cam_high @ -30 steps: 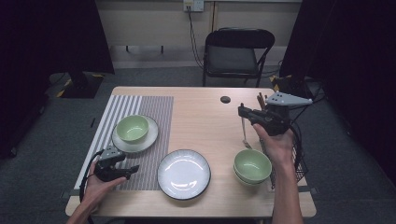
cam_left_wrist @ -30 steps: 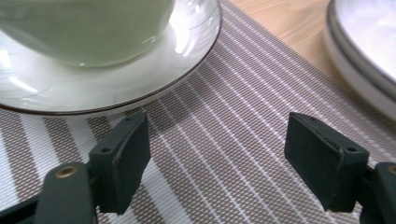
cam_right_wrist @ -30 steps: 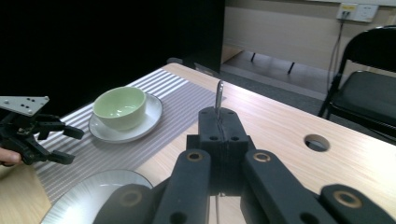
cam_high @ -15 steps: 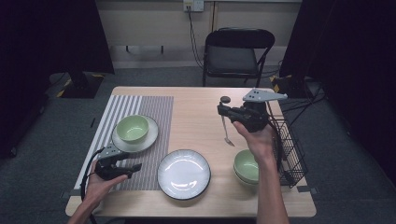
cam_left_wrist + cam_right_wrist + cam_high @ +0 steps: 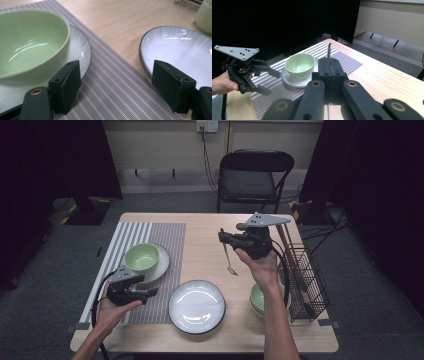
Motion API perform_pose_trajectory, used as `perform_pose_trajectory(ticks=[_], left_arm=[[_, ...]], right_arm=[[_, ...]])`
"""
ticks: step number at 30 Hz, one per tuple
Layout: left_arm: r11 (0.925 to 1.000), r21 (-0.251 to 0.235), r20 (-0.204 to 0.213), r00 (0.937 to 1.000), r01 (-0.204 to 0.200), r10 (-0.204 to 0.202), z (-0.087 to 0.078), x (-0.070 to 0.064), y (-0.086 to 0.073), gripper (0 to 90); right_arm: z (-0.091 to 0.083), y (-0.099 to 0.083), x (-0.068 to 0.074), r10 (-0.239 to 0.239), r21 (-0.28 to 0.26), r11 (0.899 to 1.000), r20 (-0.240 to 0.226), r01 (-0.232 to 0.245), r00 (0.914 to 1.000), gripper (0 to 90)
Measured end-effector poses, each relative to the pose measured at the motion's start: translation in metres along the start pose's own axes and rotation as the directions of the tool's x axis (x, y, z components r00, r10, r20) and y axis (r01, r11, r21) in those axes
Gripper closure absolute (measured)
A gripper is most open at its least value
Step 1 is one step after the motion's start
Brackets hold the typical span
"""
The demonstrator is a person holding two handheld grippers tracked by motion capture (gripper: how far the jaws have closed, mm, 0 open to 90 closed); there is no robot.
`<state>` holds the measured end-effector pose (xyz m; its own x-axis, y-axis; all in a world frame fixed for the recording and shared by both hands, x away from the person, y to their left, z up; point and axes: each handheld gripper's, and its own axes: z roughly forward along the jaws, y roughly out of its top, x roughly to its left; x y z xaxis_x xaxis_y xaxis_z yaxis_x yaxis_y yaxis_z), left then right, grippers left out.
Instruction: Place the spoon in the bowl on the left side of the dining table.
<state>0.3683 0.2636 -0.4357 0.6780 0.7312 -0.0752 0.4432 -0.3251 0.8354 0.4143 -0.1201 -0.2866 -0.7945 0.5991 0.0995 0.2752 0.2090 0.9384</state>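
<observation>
Spoon (image 5: 228, 258) hangs bowl-down from the right gripper (image 5: 223, 238), whose jaws are clamped tight on its handle, held in the air over the bare wood of the desk (image 5: 205, 247). The left gripper (image 5: 149, 292) rests low over the striped placemat (image 5: 165, 237), jaws spread wide and empty, between the green bowl (image 5: 141, 257) on its saucer and the white plate (image 5: 196, 306).

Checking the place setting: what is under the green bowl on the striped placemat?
The pale green ceramic bowl sits on a white saucer. The saucer's centre is covered by the bowl.
</observation>
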Motion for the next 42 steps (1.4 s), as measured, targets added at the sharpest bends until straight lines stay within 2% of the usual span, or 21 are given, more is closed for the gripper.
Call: perform_pose_trajectory(ticks=[2,7,10,11,14,17,18,20,25,27,29,31,33,35,36,37,38,39,40,41,42], left_arm=[[0.9999,-0.017,0.017,0.9999,0.004,-0.004,0.002,-0.003,0.005,23.4],[0.9994,-0.022,0.034,0.9990,-0.027,0.027,0.007,-0.009,0.018,23.8],[0.9987,-0.045,0.066,0.9974,-0.025,0.028,0.008,-0.013,0.029,24.0],[0.9982,-0.050,0.063,0.9973,-0.035,0.038,0.007,-0.013,0.033,24.4],[0.9972,-0.069,0.087,0.9956,-0.028,0.034,0.009,-0.014,0.043,24.5],[0.9955,-0.084,0.086,0.9950,-0.044,0.051,0.009,-0.015,0.052,24.5],[0.9950,-0.094,0.099,0.9942,-0.033,0.042,0.010,-0.016,0.055,24.7],[0.9939,-0.104,0.113,0.9923,-0.037,0.049,0.012,-0.017,0.062,25.4],[0.9890,-0.148,0.161,0.9869,0.007,0.017,0.017,-0.018,0.075,29.0],[0.9893,-0.145,0.156,0.9872,-0.011,0.033,0.018,-0.020,0.080,30.0],[0.9850,-0.172,0.173,0.9844,-0.002,0.032,0.019,-0.021,0.086,30.0],[0.9805,-0.195,0.204,0.9789,0.025,0.016,0.019,-0.022,0.090,30.8],[0.9777,-0.208,0.220,0.9753,0.027,0.020,0.019,-0.025,0.093,31.6],[0.9758,-0.218,0.206,0.9776,0.000,0.046,0.020,-0.029,0.095,32.5],[0.9759,-0.218,0.182,0.9822,-0.008,0.049,0.020,-0.030,0.096,34.4],[0.9730,-0.230,0.191,0.9811,0.011,0.034,0.020,-0.031,0.096,34.5],[0.9698,-0.241,0.227,0.9737,0.037,0.019,0.020,-0.030,0.096,34.6],[0.9643,-0.253,0.285,0.9586,0.077,-0.002,0.020,-0.029,0.096,35.9],[0.9650,-0.250,0.290,0.9572,0.078,-0.002,0.020,-0.029,0.096,37.0],[0.9697,-0.241,0.248,0.9685,0.042,0.019,0.021,-0.030,0.096,37.0],[0.9702,-0.239,0.250,0.9680,0.041,0.020,0.021,-0.030,0.095,37.0]], right_arm=[[0.002,0.001,0.002,-0.002,0.002,1.000,-0.007,0.002,1.0000,90.0],[0.009,0.002,0.009,-0.015,0.006,1.000,-0.031,0.015,0.9994,90.0],[0.013,0.003,0.012,-0.014,0.000,1.000,-0.041,0.014,0.9991,90.0],[0.015,0.004,0.013,-0.014,-0.001,1.000,-0.046,0.014,0.9989,90.0],[0.020,0.006,0.015,-0.011,-0.003,1.000,-0.057,0.010,0.9983,90.0],[0.024,0.008,0.018,-0.012,-0.008,1.000,-0.069,0.011,0.9975,90.0],[0.024,0.009,0.019,-0.010,-0.008,1.000,-0.072,0.009,0.9974,90.0],[0.027,0.009,0.020,-0.006,-0.009,1.000,-0.079,0.006,0.9969,90.0],[0.035,0.012,0.024,-0.008,-0.010,1.000,-0.095,0.007,0.9954,90.0],[0.038,0.013,0.026,-0.006,-0.008,1.000,-0.104,0.006,0.9945,90.0],[0.042,0.014,0.028,-0.010,-0.011,1.000,-0.112,0.008,0.9937,90.0],[0.047,0.014,0.031,-0.011,-0.013,1.000,-0.115,0.009,0.9933,90.0],[0.052,0.013,0.033,-0.007,-0.010,1.000,-0.123,0.006,0.9924,90.0],[0.059,0.010,0.035,-0.001,-0.001,1.000,-0.134,0.001,0.9910,90.0],[0.064,0.009,0.037,0.002,0.005,1.000,-0.139,-0.001,0.9903,90.0],[0.067,0.007,0.039,0.002,0.006,1.000,-0.147,-0.001,0.9892,90.0],[0.070,0.006,0.041,0.003,0.004,1.000,-0.150,-0.002,0.9887,90.0],[0.073,0.005,0.042,0.003,0.005,1.000,-0.149,-0.002,0.9889,90.0],[0.076,0.005,0.044,0.001,0.011,1.000,-0.150,0.001,0.9887,90.0],[0.080,0.004,0.046,0.000,0.017,1.000,-0.153,0.003,0.9882,90.0],[0.083,0.004,0.048,0.002,0.017,1.000,-0.162,0.000,0.9868,90.0]])
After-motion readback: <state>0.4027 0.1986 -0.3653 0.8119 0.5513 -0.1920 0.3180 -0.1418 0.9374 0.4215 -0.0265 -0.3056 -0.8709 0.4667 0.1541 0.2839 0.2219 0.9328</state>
